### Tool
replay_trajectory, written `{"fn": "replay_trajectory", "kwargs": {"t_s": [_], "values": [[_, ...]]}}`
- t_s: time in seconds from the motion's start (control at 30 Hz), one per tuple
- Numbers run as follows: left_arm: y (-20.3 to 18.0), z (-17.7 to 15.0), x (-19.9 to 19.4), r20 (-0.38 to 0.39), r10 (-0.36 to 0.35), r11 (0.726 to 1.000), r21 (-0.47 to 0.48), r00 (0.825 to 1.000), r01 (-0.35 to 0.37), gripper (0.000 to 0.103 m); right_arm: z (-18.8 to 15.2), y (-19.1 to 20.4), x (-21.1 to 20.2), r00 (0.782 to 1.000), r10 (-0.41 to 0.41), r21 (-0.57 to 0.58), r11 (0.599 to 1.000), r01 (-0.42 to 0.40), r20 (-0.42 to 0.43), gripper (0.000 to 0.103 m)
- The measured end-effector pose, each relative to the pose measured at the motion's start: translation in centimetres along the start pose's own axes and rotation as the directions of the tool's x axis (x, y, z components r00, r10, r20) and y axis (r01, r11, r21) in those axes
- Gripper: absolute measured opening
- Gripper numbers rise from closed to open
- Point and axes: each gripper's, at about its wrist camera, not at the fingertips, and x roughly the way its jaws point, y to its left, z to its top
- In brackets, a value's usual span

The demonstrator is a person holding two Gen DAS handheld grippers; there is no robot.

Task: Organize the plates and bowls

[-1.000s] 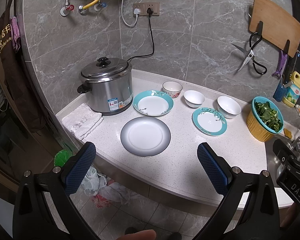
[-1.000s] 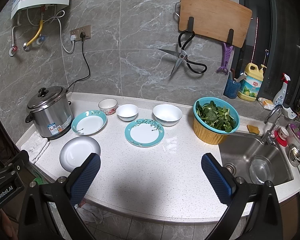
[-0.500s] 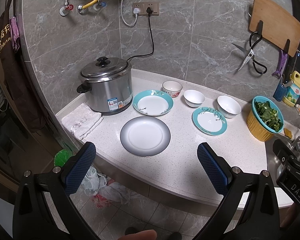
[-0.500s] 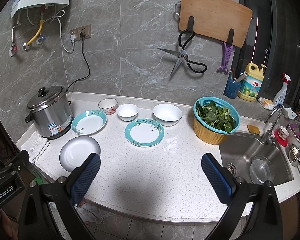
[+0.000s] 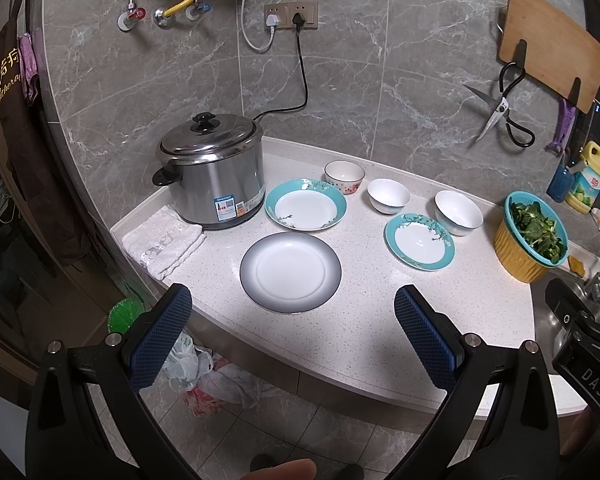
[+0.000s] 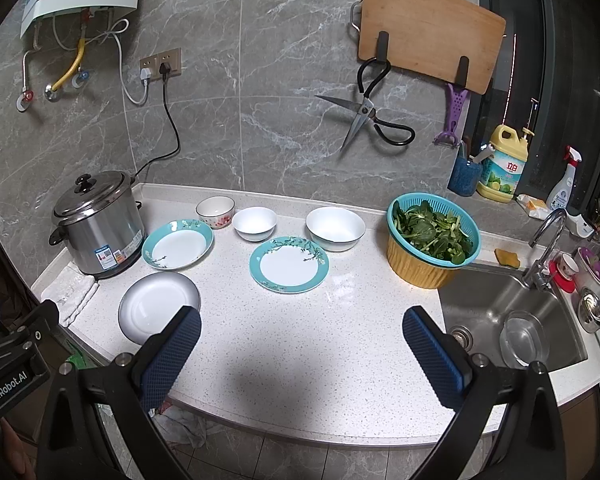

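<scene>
On the white speckled counter (image 5: pixel 360 320) lie a grey-rimmed white plate (image 5: pixel 290 272) (image 6: pixel 159 306), a large teal-rimmed plate (image 5: pixel 305 210) (image 6: pixel 177 244) and a smaller teal-rimmed plate (image 5: pixel 419 241) (image 6: pixel 289 264). Behind them stand a flowered small bowl (image 5: pixel 344 176) (image 6: pixel 215 211), a small white bowl (image 5: pixel 388 195) (image 6: pixel 254 223) and a larger white bowl (image 5: pixel 458 213) (image 6: pixel 335 228). My left gripper (image 5: pixel 292 344) hovers open before the counter's front edge, below the grey-rimmed plate. My right gripper (image 6: pixel 302 356) hangs open above the counter's near part, holding nothing.
A steel rice cooker (image 5: pixel 210 172) stands at the left with a folded white cloth (image 5: pixel 162 240) beside it. A teal-and-yellow colander of greens (image 6: pixel 434 240) sits by the sink (image 6: pixel 508 316). Scissors (image 6: pixel 366 120) and a cutting board (image 6: pixel 428 32) hang on the wall.
</scene>
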Motion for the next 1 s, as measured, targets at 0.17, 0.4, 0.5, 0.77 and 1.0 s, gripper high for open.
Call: {"fn": "replay_trajectory", "kwargs": {"t_s": [0.17,0.4,0.5,0.77,1.0], "values": [[0.06,0.01,-0.06,-0.001,0.001,1.0,0.0,1.0,-0.001,0.103,-0.02,0.02,0.07,1.0,0.0,0.0,1.0,0.0,-0.001,0.103],[0.03,0.01,0.04,-0.001,0.0,1.0,0.0,1.0,0.0,0.103,-0.06,0.06,0.08,1.0,0.0,0.0,1.0,0.0,-0.001,0.103],[0.02,0.02,0.04,-0.001,-0.001,1.0,0.001,1.0,0.001,0.103,-0.08,0.05,0.08,1.0,0.0,0.001,1.0,0.0,-0.001,0.103],[0.0,0.05,0.05,-0.001,0.0,1.0,-0.001,1.0,0.0,0.103,-0.14,0.0,0.1,1.0,0.0,-0.001,1.0,0.0,-0.003,0.103],[-0.05,-0.77,0.84,-0.003,-0.006,1.0,-0.002,1.0,0.006,0.103,-0.22,0.04,0.04,1.0,0.0,0.0,1.0,0.0,-0.002,0.103]]}}
